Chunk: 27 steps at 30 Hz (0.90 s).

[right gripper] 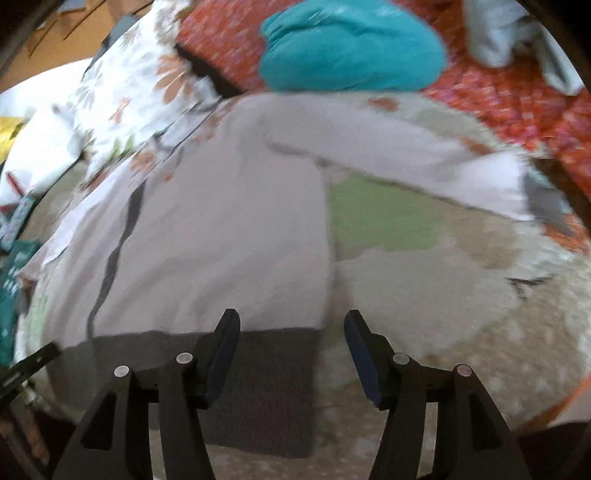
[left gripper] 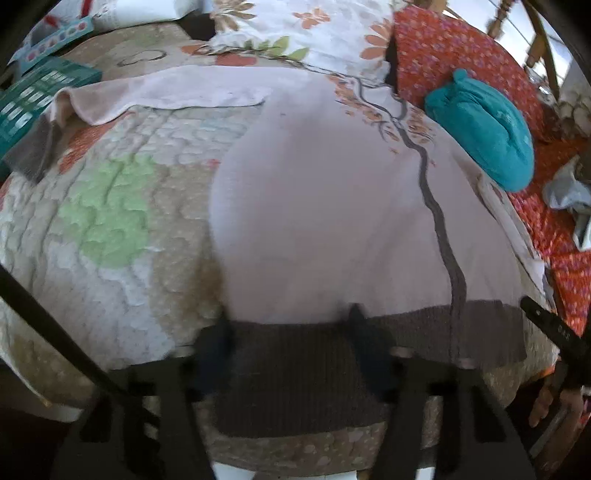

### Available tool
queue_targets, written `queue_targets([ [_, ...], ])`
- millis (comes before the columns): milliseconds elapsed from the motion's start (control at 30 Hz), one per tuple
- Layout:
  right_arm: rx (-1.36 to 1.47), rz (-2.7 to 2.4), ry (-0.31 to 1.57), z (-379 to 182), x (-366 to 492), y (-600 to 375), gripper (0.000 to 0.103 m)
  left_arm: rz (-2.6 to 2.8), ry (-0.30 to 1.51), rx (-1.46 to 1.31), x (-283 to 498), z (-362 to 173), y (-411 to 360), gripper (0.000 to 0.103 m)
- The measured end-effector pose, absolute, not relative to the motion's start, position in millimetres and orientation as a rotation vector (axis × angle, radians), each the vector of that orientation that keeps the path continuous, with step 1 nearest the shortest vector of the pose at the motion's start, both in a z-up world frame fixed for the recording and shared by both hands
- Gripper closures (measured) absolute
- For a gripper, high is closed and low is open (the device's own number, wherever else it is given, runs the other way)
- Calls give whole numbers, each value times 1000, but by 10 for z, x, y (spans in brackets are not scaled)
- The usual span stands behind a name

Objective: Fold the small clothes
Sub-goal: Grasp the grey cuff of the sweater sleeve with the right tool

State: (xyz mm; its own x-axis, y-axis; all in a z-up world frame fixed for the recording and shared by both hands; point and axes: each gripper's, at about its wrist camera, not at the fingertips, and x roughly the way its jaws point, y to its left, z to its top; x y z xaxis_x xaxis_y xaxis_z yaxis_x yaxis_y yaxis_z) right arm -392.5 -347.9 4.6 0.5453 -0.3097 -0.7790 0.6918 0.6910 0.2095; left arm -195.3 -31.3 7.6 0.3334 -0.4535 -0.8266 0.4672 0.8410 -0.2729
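Observation:
A pale pink top [left gripper: 325,206] with a grey zip line [left gripper: 439,229] and floral trim lies flat on a quilted bedspread [left gripper: 110,206]. Its grey ribbed hem [left gripper: 295,369] is nearest me. My left gripper [left gripper: 290,325] rests down on that hem with its fingers apart and the band lying flat between them. One sleeve [left gripper: 166,92] stretches away to a grey cuff [left gripper: 33,147]. In the right wrist view my right gripper [right gripper: 291,321] hangs open over the hem's [right gripper: 273,369] end corner, holding nothing. The other sleeve [right gripper: 406,155] spreads out to its cuff [right gripper: 546,199].
A folded teal cloth [left gripper: 484,129] sits on a red floral blanket [left gripper: 461,48] beyond the top. A flowered pillow [left gripper: 314,29] lies at the back, a teal box [left gripper: 37,96] by the far sleeve, a light grey cloth [left gripper: 569,192] on the blanket. A hand [left gripper: 543,402] shows low down.

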Motion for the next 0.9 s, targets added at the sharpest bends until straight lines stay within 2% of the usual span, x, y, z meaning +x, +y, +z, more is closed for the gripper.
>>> queue_targets([
  [67, 600, -574, 781, 32, -4013, -3511, 30, -594, 1097, -13, -1910, 79, -268, 80],
  [133, 672, -492, 796, -65, -3993, -3470, 30, -588, 1119, -24, -1885, 73, -260, 86],
  [167, 645, -497, 792, -71, -3970, -3409, 31, -586, 1118, -18, -1890, 84, -272, 92],
  [200, 619, -484, 795, -77, -3982, -3340, 35, -586, 1115, -12, -1902, 108, -266, 94],
  [233, 614, -461, 800, -70, -3961, -3324, 62, -579, 1108, -5, -1912, 140, -267, 95],
  [267, 628, -443, 801, -67, -3948, -3330, 93, -570, 1091, -2, -1930, 189, -251, 95],
  [433, 800, -346, 790, -33, -4218, -3421, 95, -570, 1061, -23, -2060, 438, -36, 96],
  [667, 800, -288, 923, -112, -4587, -3055, 95, -578, 1068, 18, -2345, 416, 209, 96],
  [733, 794, -270, 903, -77, -4605, -3018, 94, -581, 1046, 23, -2384, 468, 246, 95],
  [767, 797, -263, 880, -22, -4614, -3030, 91, -582, 1021, 23, -2404, 532, 261, 94],
  [833, 805, -262, 803, 187, -4706, -3121, 91, -595, 959, 32, -2449, 688, 261, 78],
  [900, 785, -322, 745, 396, -4815, -3300, 91, -621, 900, 41, -2445, 865, 205, 43],
])
